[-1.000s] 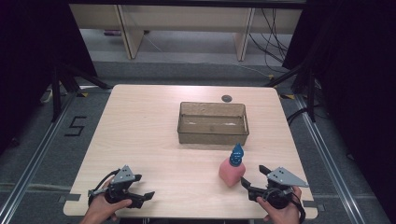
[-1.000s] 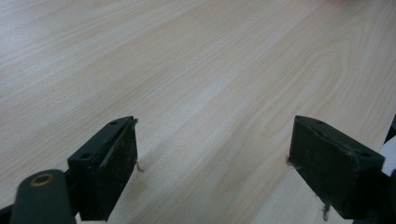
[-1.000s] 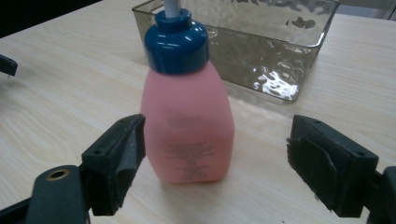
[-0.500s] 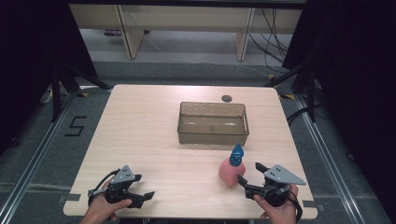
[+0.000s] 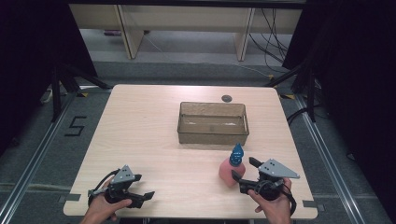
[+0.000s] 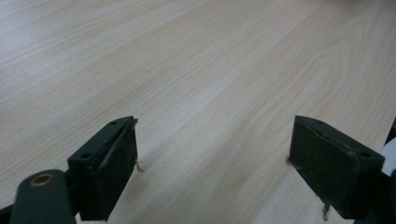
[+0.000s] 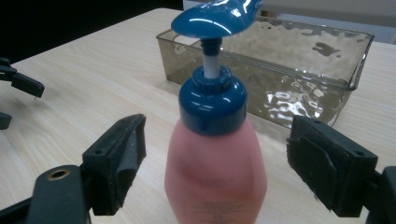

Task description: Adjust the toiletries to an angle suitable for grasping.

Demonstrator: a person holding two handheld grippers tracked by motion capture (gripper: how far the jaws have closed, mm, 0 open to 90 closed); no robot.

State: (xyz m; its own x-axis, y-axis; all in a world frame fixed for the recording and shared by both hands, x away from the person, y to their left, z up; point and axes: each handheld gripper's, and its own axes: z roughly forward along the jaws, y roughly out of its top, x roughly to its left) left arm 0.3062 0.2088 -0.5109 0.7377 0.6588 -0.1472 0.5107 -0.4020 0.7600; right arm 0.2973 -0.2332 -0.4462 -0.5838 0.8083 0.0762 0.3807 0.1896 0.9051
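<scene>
A pale wood-grain table (image 5: 154, 126) is set on grey flooring before dark curtains. The left gripper (image 5: 141, 198) is held spread over bare wood. A pink pump bottle (image 5: 230, 167) is flanked, untouched, by the spread right gripper (image 5: 243, 169), near a clear bin (image 5: 212, 124).

Bare table (image 5: 140, 135) lies ahead of the left gripper (image 5: 142, 196); the pump bottle (image 7: 215, 163) blocks the right gripper (image 7: 215, 163).

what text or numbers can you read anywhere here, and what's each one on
"5": marked in black on the grey floor left of the table.
Small print low on the pink pump bottle, seen in the right gripper view: too blurred to read.
Nothing else readable.
</scene>
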